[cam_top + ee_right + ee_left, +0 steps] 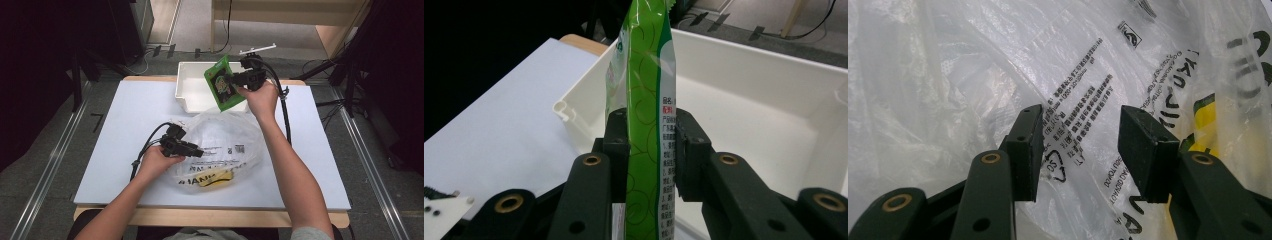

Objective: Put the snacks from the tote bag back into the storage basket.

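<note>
A white-topped bench (125, 145) with a pale wooden edge is seen from the high view, and on it everything else is laid out. Near its middle a large clear plastic bag (222, 145) is spread, crumpled, printed with black text and symbols; something yellow (215, 178) is seen through the film at its near end. At the far edge of the bench a white rectangular tray (187, 90) is placed, its rim just beyond the bag.

A green snack packet (223, 82) is held upright and tilted above the near right part of the tray, clear of the bench. It is clamped by the right gripper (235, 79), and in the right gripper view the packet (644, 125) is seen edge-on with both black pads pressed flat against its sides, the tray wall (774, 65) lying behind it.

The left gripper (199, 151) is rested at the left side of the plastic bag, pointing across it. In the left gripper view its jaws are seen standing apart, with the printed film (1083, 110) lying behind the gap; whether a fold of the bag is caught by the pads cannot be told
</note>
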Demonstrator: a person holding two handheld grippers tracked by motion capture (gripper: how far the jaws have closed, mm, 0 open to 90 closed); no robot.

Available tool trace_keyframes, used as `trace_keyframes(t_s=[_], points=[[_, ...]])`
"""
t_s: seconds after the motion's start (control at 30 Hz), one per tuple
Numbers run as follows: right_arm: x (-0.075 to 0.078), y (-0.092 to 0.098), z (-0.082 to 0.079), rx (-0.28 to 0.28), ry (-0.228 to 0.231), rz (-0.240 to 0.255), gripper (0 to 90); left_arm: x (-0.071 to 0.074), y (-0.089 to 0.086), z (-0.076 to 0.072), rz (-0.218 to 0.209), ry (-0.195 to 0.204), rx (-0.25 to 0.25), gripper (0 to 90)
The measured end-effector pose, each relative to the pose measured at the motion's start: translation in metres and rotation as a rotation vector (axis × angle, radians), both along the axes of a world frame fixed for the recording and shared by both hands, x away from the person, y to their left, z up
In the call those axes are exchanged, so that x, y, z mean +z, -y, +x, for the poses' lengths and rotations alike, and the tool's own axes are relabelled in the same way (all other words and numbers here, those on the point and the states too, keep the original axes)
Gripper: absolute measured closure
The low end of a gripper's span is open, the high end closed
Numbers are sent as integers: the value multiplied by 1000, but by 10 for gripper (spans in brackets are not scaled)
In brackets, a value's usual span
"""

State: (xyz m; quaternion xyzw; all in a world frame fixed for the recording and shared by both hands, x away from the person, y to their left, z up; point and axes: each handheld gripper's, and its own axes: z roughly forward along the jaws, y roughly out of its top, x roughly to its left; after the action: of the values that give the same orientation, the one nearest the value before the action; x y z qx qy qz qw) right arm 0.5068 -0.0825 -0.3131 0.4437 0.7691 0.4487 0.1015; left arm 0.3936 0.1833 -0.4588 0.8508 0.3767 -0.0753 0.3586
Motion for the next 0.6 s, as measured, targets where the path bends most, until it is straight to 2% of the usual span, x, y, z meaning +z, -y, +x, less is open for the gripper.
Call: trace_keyframes(t_s=[0.23,0.3,0.4,0.47,0.6], points=[[4,-3,12,-15,3,-9,737,0,0,0,-1,0,-2,542],[3,-2,16,-17,34,4,737,0,0,0,-1,0,0,543],[3,-4,25,-25,7,-27,737,0,0,0,-1,1,-2,543],[2,-5,29,-32,17,-27,737,-1,0,0,-2,0,-2,544],[2,-7,37,-43,9,-21,737,-1,-1,0,-1,1,-4,545]])
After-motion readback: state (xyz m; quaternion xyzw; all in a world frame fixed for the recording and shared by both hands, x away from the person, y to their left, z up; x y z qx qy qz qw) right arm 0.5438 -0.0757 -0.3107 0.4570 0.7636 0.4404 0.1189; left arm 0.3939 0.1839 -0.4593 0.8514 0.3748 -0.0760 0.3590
